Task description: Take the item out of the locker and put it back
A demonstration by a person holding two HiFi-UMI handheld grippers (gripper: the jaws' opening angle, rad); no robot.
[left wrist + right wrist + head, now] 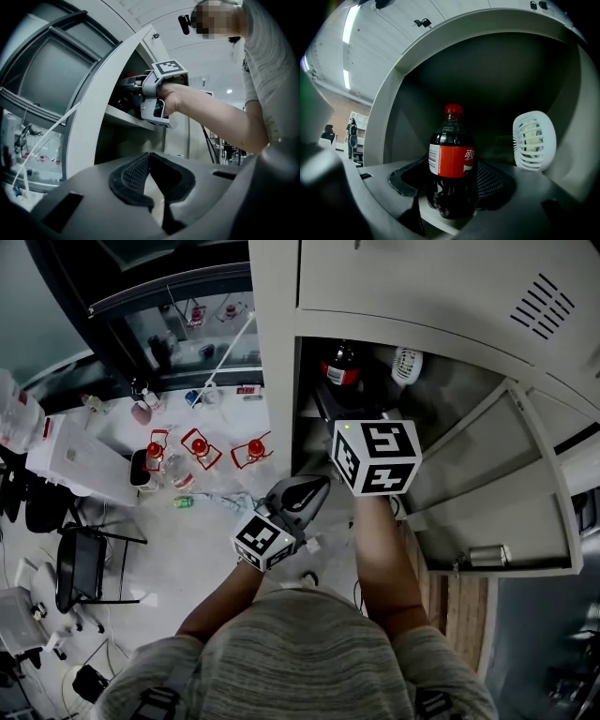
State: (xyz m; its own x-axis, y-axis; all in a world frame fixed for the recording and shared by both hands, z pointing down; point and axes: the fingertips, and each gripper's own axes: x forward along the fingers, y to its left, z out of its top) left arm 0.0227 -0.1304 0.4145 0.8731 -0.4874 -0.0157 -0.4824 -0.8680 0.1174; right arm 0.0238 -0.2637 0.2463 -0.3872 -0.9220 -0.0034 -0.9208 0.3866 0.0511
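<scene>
The bottle (452, 159) stands upright on the locker (277, 381) shelf beside a white fan (534, 140). The right gripper (451, 185) fingers are apart around the bottle. The left gripper (150, 161) fingers are together, empty.

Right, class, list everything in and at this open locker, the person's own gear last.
Grey metal locker: one, grey, compartment open.
Grey metal locker door: one, grey, swung open rightward.
Dark plastic cola bottle with red cap and label: one, brown and red, upright on the locker shelf.
White slatted oval plastic object: one, white, right of the bottle, apart from it.
Right gripper: one, grey, reaching into the compartment, fingers either side of the bottle; contact unclear.
Left gripper: one, grey, outside the locker, fingers together, empty.
</scene>
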